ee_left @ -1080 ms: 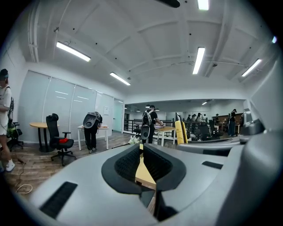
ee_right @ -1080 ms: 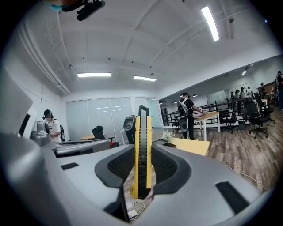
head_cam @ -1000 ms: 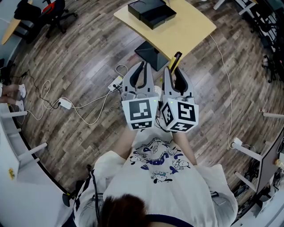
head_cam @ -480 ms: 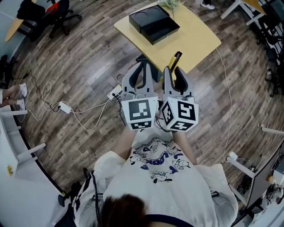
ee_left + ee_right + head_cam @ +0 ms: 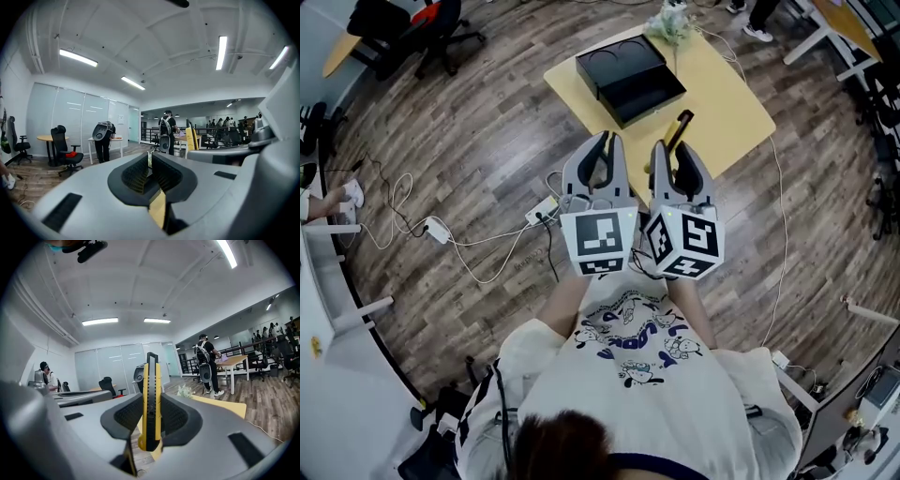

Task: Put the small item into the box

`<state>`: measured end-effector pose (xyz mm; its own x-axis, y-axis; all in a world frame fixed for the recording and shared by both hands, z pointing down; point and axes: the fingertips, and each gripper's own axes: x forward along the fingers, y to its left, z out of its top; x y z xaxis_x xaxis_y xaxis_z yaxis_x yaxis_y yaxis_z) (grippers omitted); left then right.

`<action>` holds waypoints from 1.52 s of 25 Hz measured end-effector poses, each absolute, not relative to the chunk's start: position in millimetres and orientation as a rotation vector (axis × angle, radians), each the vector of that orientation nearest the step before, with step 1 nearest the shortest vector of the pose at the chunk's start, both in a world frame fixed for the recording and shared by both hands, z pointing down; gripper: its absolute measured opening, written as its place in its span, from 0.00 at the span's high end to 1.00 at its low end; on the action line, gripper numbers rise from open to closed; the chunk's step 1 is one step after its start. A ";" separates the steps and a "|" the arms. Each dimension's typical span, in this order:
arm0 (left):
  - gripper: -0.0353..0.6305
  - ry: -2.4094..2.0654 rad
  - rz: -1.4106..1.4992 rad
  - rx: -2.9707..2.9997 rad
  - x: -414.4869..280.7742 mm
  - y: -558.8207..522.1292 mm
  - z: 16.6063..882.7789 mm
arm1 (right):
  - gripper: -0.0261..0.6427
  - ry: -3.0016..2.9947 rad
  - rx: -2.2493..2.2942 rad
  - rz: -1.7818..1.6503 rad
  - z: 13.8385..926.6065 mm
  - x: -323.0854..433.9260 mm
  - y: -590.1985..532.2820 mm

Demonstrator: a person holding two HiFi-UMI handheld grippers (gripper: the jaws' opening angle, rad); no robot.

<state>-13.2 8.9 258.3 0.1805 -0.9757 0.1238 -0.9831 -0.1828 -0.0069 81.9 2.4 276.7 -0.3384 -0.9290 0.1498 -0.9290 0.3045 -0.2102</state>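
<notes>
Head view: right gripper [image 5: 675,155] clamps a yellow-and-black utility knife [image 5: 680,127] at mid frame, short of the black box [image 5: 630,75] on the desk [image 5: 727,108] above. Advice: centre over the box, lower, then release.
Left gripper view: left gripper [image 5: 150,164] closed, empty.
Right gripper view: knife upright, slim, pads on its flat sides.

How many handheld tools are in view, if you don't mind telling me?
2. The left tool is just left of centre in the head view, shut and empty. The right tool is right beside it, gripping a yellow knife near the table. None seems hidden.
</notes>
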 end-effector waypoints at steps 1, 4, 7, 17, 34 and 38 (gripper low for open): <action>0.89 -1.962 0.153 2.351 -12.3 3.1 258.5 | 0.78 -2.539 1.805 0.409 276.5 83.4 -4.1; 0.89 -1.969 0.158 2.337 -11.4 -9.0 262.5 | 0.78 -2.540 1.807 0.422 279.5 87.3 -18.5; 0.89 -1.966 0.168 2.325 -10.8 -16.0 268.5 | 0.78 -2.532 1.812 0.449 285.7 90.0 -27.1; 0.89 -1.954 0.208 2.282 -20.0 -49.8 288.0 | 0.78 -2.511 1.797 0.507 301.5 83.3 -60.7; 0.89 -1.825 0.297 2.292 -29.8 -153.6 320.1 | 0.78 -2.383 1.842 0.637 338.1 73.2 -158.1; 0.89 -1.787 0.323 2.296 -32.4 -174.0 328.2 | 0.78 -2.336 1.872 0.667 345.7 73.1 -175.3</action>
